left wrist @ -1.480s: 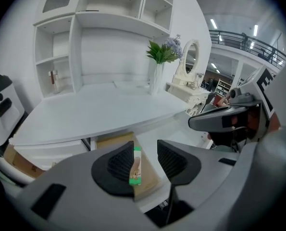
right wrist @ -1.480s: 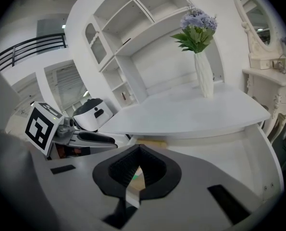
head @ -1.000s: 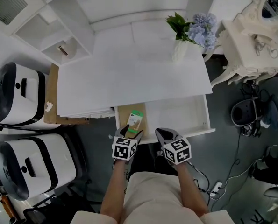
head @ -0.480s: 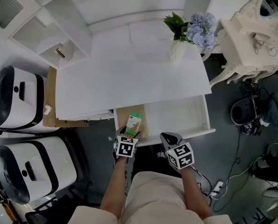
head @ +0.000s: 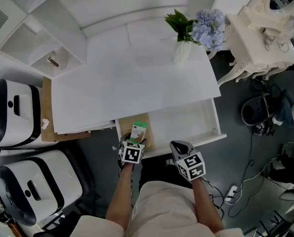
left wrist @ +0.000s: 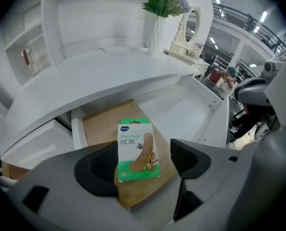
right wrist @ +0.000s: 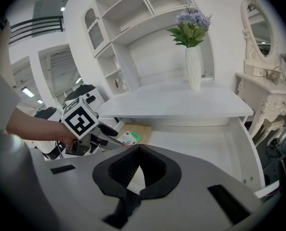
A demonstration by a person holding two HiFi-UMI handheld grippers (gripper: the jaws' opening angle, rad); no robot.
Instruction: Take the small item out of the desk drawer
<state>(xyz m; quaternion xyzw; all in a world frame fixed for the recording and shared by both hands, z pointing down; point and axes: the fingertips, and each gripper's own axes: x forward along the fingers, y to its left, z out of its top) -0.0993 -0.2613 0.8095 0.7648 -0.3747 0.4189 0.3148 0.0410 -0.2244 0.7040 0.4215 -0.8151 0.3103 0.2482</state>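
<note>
A small green and white bandage box [head: 138, 131] [left wrist: 135, 150] lies on a brown liner [left wrist: 104, 126] at the left end of the open white desk drawer [head: 186, 123]. My left gripper [head: 133, 142] [left wrist: 143, 160] is open, one jaw on each side of the box's near end; the left jaw is close to the box and a gap shows on the right. My right gripper [head: 176, 145] [right wrist: 139, 148] hovers shut and holds nothing, just in front of the drawer's front edge. The right gripper view also shows the left gripper [right wrist: 92, 136] beside the box [right wrist: 130, 137].
On the white desk top [head: 137, 83] a vase of blue flowers [head: 184, 51] stands at the back right. White shelves [head: 48, 58] rise at the back left. Two white machines [head: 13, 115] sit left of the desk. A white dressing table [head: 265, 38] and floor cables [head: 245, 181] are on the right.
The left gripper has edged forward, so its jaws now flank the box's near end. The right gripper has barely moved. The head view has shifted slightly.
</note>
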